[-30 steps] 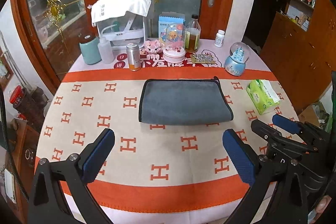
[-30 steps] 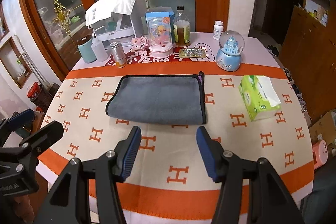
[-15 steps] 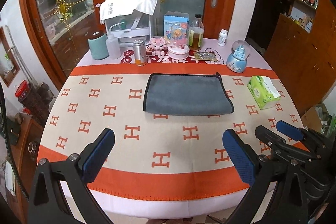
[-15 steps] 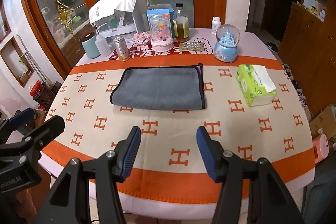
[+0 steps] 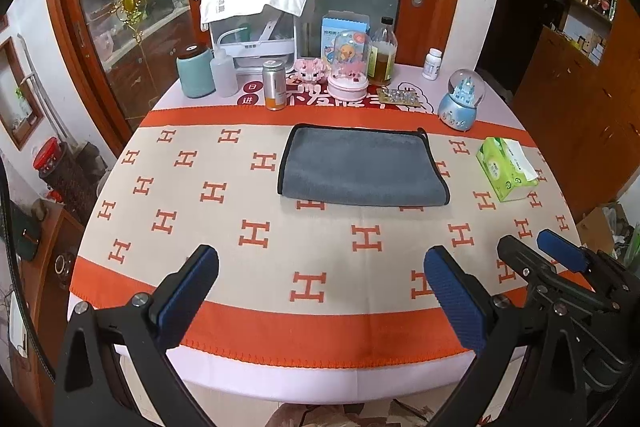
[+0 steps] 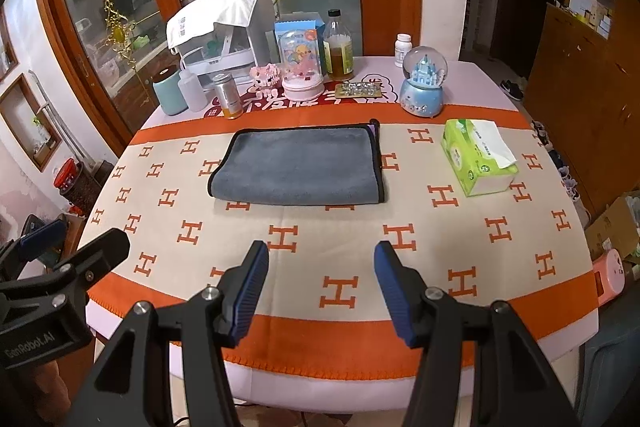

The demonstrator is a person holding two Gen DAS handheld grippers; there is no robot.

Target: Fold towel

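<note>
A grey towel [image 5: 360,169] with black trim lies folded flat in the middle of the round table; it also shows in the right wrist view [image 6: 298,167]. My left gripper [image 5: 320,293] is open and empty, held back over the table's near edge, well short of the towel. My right gripper [image 6: 320,287] is open and empty, also over the near edge. The right gripper shows at the right of the left wrist view [image 5: 532,259], and the left gripper at the left of the right wrist view [image 6: 68,247].
A green tissue pack [image 5: 506,169] lies right of the towel. Along the table's far side stand a snow globe [image 5: 460,101], a bottle [image 5: 382,53], a can [image 5: 274,87], a teal canister [image 5: 196,71] and a white rack [image 5: 256,27]. The tablecloth [image 5: 224,227] has an orange border.
Both grippers have drawn back from the towel toward the table's near edge, so more of the table shows. The towel has not moved. Both grippers stay open.
</note>
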